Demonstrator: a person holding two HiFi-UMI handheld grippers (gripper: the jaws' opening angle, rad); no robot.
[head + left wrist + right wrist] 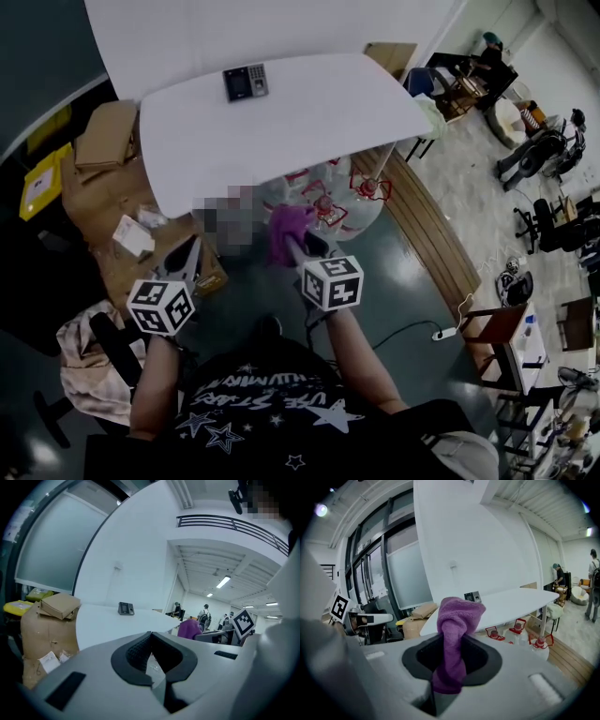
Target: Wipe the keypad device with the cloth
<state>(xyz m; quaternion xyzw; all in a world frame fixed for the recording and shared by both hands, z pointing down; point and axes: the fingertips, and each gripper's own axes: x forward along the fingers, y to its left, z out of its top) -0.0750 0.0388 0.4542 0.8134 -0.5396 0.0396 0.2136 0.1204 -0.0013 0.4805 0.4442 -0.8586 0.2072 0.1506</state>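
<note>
Pinching purple cloth (458,617), right gripper (451,657)

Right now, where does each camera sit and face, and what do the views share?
Head view: on the person's head, steeply down at the white table; both forearms show.
Left gripper view: on the left gripper, facing along its shut, empty jaws toward the keypad device.
Right gripper view: on the right gripper, facing along jaws clamping the purple cloth toward the table.
Shared: all three show the keypad device.
</note>
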